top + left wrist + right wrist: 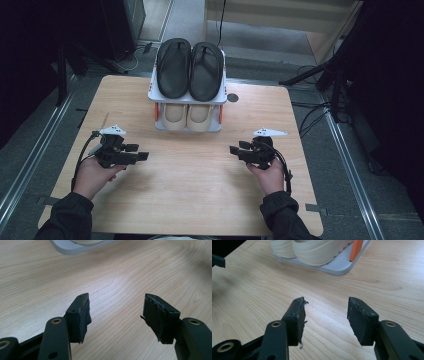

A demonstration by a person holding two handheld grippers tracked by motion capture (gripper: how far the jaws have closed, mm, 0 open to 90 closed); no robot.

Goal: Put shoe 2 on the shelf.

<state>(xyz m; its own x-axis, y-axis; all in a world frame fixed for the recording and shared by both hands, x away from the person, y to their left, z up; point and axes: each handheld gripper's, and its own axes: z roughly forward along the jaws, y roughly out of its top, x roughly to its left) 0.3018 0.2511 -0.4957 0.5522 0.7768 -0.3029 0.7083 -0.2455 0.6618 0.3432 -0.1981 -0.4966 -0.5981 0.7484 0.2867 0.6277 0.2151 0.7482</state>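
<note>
I hold my left gripper (144,156) and my right gripper (234,149) low over the bare tabletop (200,190), jaws spread wide with nothing between them, tips facing each other. Nearest them is the two-tier shoe rack (188,126) at the middle of the far edge. Its cream shoes (312,250) on the lower shelf and black sandals (190,67) on top lie lengthwise from near edge to far. I can read no label.

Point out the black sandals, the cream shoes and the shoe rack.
black sandals (190,70): high view, inner edges where the pair meets.
cream shoes (317,251): right gripper view, ribbed side of the nearer shoe.
shoe rack (342,266): right gripper view, bottom shelf's bare edge.
</note>
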